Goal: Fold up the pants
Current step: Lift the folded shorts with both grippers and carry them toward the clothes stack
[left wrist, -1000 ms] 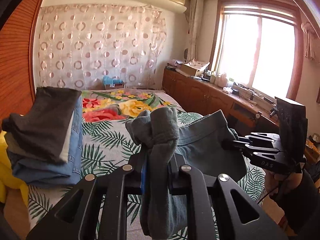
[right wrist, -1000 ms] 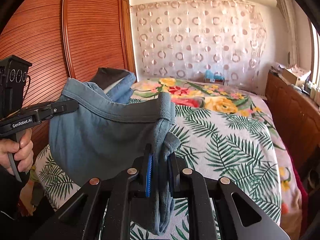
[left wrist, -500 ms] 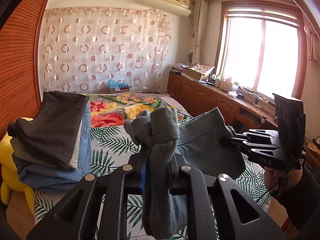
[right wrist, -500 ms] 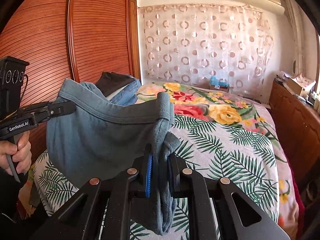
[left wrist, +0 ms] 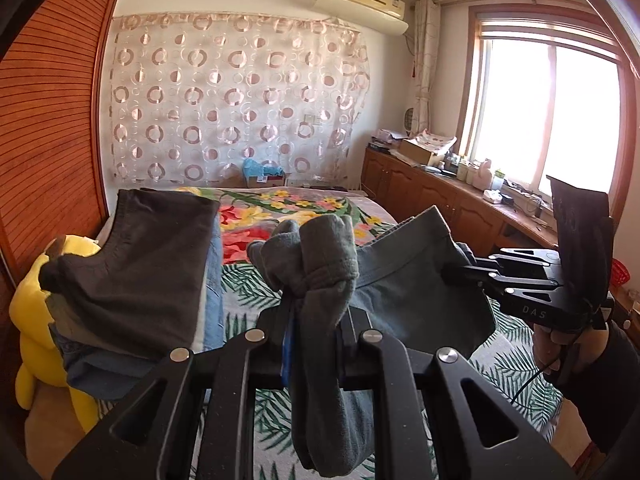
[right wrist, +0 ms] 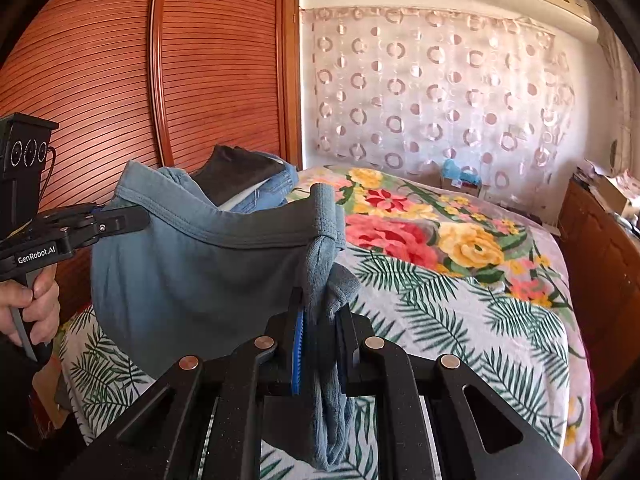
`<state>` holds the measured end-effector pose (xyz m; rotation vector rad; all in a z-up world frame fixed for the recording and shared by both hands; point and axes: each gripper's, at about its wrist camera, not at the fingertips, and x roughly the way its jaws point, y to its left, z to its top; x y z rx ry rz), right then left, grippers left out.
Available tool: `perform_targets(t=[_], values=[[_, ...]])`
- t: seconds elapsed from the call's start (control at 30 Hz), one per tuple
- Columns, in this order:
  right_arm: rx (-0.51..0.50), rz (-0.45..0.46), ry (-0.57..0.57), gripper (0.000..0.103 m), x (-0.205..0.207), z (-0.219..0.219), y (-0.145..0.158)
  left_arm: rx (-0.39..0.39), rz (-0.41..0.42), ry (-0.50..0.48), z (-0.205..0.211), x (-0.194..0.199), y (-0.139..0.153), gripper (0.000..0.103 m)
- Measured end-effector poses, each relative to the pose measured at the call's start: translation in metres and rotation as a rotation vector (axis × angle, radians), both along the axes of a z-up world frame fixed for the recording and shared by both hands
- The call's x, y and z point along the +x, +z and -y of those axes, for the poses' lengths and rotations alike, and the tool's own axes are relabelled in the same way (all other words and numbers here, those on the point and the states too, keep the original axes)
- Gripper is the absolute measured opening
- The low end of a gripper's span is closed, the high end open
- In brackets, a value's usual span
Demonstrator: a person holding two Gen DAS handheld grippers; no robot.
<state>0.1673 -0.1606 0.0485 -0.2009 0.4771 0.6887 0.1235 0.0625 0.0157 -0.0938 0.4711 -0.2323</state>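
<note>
Pants (right wrist: pixel 192 280): held in the air above the bed (right wrist: pixel 460 300), waistband stretched between both tongs so the legs hang straight for folding | Left gripper (left wrist: pixel 312 332): clamped on one bunched waistband corner | Right gripper (right wrist: pixel 320 340): clamped on the other | Stack (left wrist: pixel 132 280): folded clothes, left of bed.

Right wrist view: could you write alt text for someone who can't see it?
Two black hand-held grippers, right and left, each pinch an end of grey-blue pants held up over a bed with a floral and palm-leaf cover. A stack of folded clothes sits behind, near a wooden slatted wardrobe.
</note>
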Motion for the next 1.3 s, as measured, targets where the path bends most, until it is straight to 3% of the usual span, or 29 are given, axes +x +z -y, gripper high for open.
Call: perform_targets(t=[0.5,0.83,1.3], values=[[0.006,0.041,0.08,0.013,0.071,-0.037,0.013,0.033,0.027,0.086,-0.038,0.031,0.018,0.017],[-0.007,0.122,0.168,0.013,0.117,-0.075,0.022,-0.007,0.075,0.189,-0.075,0.039,0.026,0.017],[-0.085,0.195,0.301,0.013,0.179,-0.154,0.013,-0.03,0.067,0.332,-0.115,0.038,-0.006,0.017]])
